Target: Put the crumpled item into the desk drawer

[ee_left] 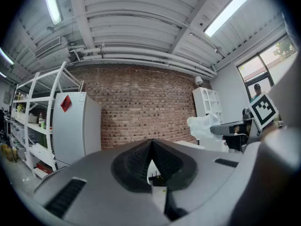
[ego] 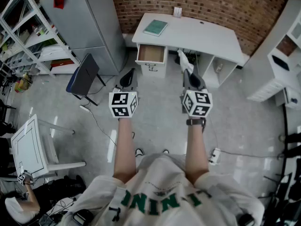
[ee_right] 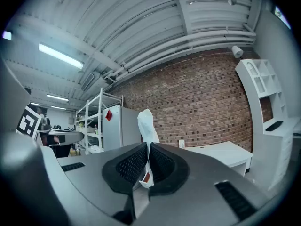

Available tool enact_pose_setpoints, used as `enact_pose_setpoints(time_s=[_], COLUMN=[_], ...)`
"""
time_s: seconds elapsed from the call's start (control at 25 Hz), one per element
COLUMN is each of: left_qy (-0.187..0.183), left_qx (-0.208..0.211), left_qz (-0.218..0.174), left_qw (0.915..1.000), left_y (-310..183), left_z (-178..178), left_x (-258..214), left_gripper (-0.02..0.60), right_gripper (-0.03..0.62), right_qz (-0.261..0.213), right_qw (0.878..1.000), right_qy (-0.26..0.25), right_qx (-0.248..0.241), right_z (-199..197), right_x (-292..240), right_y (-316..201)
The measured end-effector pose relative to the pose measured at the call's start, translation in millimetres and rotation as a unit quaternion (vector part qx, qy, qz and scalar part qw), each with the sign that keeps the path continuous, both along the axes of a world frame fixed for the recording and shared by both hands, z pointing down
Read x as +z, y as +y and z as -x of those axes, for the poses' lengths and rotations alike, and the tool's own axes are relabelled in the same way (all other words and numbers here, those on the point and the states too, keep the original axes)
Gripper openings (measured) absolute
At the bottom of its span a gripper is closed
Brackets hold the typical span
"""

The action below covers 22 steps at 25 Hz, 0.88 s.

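Note:
The crumpled item is a white wrinkled wrapper [ee_right: 146, 126] that sticks up from between the jaws of my right gripper [ee_right: 146, 166], which is shut on it. In the head view the wrapper [ego: 184, 62] points from the right gripper [ego: 190, 79] toward the white desk [ego: 207, 36]. The desk's drawer [ego: 151, 54] is pulled out at the desk's left end and looks bare inside. My left gripper [ego: 128, 78] is held level beside the right one, jaws shut with nothing between them [ee_left: 151, 161]. The left gripper view also catches the wrapper [ee_left: 203, 126] at its right.
A green book [ego: 155, 27] lies on the desk top. A grey fridge [ego: 87, 20] stands left of the desk, and a dark chair [ego: 83, 75] in front of it. White shelving [ego: 28, 36] fills the far left. A white cabinet [ego: 277, 65] stands at the right. Cables [ego: 101, 126] run across the floor.

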<state>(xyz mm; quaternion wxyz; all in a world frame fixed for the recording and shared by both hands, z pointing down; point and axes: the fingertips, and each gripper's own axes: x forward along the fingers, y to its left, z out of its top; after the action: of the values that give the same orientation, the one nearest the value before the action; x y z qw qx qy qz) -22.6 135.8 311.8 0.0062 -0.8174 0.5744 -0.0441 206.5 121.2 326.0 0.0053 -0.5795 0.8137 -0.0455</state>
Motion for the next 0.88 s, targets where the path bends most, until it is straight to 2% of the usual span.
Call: enact_pose_setpoints(time_s=[0.32, 0.52, 0.68, 0.88], left_qy=[-0.007, -0.002, 0.007, 0.013], left_qx=[-0.002, -0.006, -0.008, 0.004], left_qz=[0.010, 0.019, 0.017, 0.010], left_qw=[0.9999, 0.9998, 0.9998, 0.9999], left_y=[13.4, 19.3, 1.9, -46.1], left_z=[-25.6, -25.2, -17.0, -12.1], left_x=[12.1, 24.5, 26.5, 27.6], left_gripper=[-0.006, -0.006, -0.006, -0.006], right_gripper=[0.009, 0.009, 0.009, 0.009], right_qz=[-0.006, 0.005, 0.005, 0.005], right_qw=[1.000, 1.000, 0.999, 0.999], right_qy=[0.014, 0.008, 0.004, -0.025], right_qx=[-0.015, -0.028, -0.035, -0.023], right_z=[-9.8, -2.5, 8.4, 9.8], right_x=[10.4, 26.4, 28.2, 25.9], right_y=[12.2, 10.5, -2.8, -49.3])
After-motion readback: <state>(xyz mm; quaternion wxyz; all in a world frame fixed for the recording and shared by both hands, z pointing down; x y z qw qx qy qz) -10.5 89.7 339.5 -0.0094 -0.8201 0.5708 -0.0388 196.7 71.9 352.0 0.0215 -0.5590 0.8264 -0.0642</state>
